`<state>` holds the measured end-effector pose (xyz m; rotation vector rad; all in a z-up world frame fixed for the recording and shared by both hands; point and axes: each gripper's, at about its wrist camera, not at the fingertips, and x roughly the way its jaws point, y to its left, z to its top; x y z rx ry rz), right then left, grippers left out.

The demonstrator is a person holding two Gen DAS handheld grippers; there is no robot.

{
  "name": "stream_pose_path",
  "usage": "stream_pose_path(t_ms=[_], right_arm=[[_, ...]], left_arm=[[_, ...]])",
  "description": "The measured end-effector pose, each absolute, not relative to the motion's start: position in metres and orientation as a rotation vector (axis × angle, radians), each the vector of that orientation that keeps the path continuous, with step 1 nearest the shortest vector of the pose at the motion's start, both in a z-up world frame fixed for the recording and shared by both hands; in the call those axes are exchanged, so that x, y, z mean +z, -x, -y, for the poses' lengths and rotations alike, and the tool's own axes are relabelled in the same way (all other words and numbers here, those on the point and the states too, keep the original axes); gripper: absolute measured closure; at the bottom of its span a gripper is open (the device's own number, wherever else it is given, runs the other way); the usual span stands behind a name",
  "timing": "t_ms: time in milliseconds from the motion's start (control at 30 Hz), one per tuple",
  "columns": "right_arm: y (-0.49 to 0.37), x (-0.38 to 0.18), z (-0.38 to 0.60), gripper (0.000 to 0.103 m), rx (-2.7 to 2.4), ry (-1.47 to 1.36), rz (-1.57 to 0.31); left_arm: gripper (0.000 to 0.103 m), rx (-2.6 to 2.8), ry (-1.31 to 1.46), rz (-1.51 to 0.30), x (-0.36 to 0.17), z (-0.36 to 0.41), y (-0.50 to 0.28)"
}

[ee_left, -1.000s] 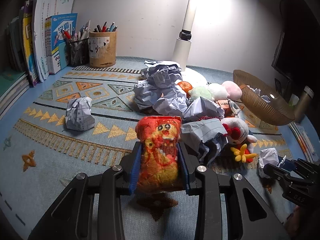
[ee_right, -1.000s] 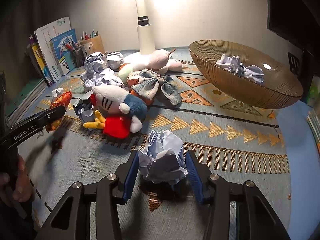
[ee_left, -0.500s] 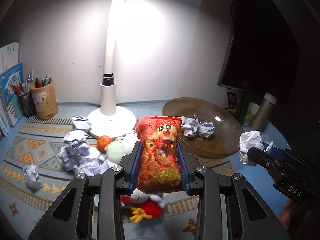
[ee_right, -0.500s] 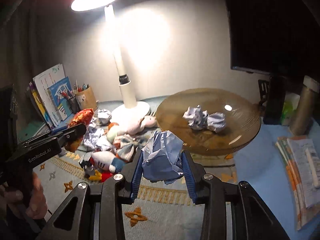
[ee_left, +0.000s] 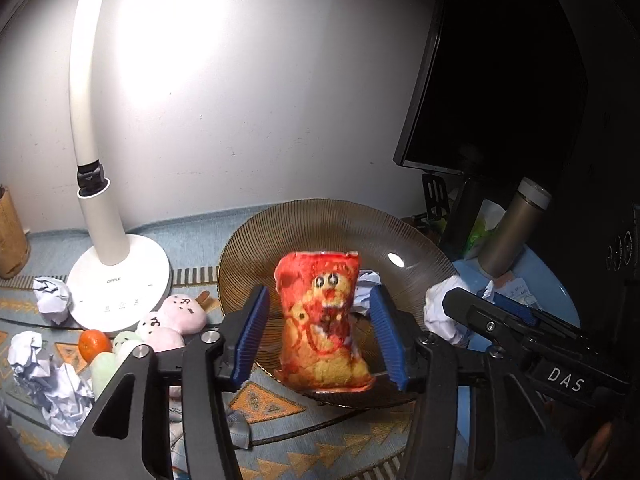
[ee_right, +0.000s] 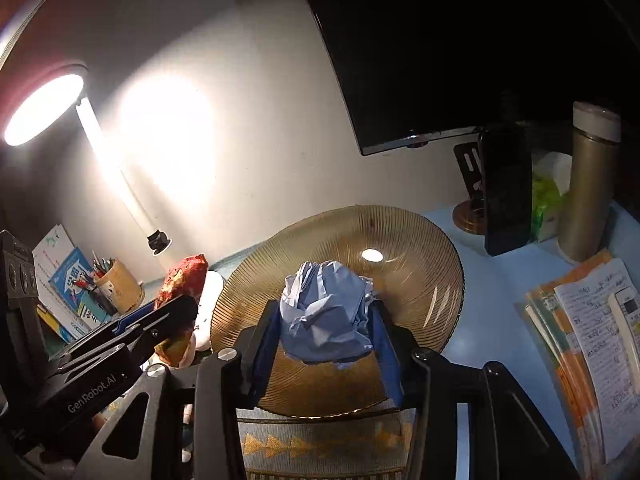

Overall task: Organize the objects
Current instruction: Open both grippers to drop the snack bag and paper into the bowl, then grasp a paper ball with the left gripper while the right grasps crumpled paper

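Note:
My left gripper (ee_left: 316,336) stands open above the near rim of the brown ribbed bowl (ee_left: 304,224). The red and yellow snack bag (ee_left: 320,320) stands between its blue pads with a gap on each side. My right gripper (ee_right: 326,332) is shut on a crumpled blue paper ball (ee_right: 324,316) over the same bowl (ee_right: 420,280). The right gripper also shows in the left wrist view (ee_left: 472,304), with the paper ball (ee_left: 440,312) in it. A paper ball (ee_left: 366,292) lies in the bowl behind the bag.
A white desk lamp (ee_left: 116,272) stands left of the bowl. Plush toys (ee_left: 168,320), an orange (ee_left: 94,342) and paper balls (ee_left: 52,376) lie on the patterned mat. A gold flask (ee_right: 592,184), a monitor (ee_right: 440,40), papers (ee_right: 592,340) and a pen holder (ee_right: 116,284) surround it.
Both grippers have moved from the mat up to the bowl. My left gripper has opened and the snack bag now sits loose between its pads.

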<state>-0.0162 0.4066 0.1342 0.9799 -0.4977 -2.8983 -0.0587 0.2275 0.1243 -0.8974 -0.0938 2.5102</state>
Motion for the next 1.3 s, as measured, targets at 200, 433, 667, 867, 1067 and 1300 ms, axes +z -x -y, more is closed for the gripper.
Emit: stream_pose_path(t_ms=[200,433,667,867,1067,1300], right_arm=[[0.006,0.124,-0.412,0.04,-2.898,-1.014,0.508],[-0.032,0.138,-0.352,0.04,-2.803,-0.967,0.39],[-0.065,0.117,-0.267,0.039,-2.727,-0.904,0.351],[-0.064,0.061,-0.23,0.039,-2.751,-0.956,0.215],[-0.06,0.055,-0.222,0.034,-2.779,-0.984,0.124],[-0.068,0.054,-0.198,0.034,-2.815,-0.944,-0.082]], left_arm=[[0.033,2.491,0.906,0.168,0.121,-0.206,0.044],[0.031,2.629,0.776,0.241,0.143,-0.129,-0.029],[0.003,2.947,0.738,0.207,0.12,-0.031,-0.097],[0.004,3.033,0.892,0.164,0.052,0.02,-0.094],[0.005,2.97,0.927,0.305,0.047,0.037,-0.084],[0.005,2.993,0.889,0.263,0.05,0.03,-0.091]])
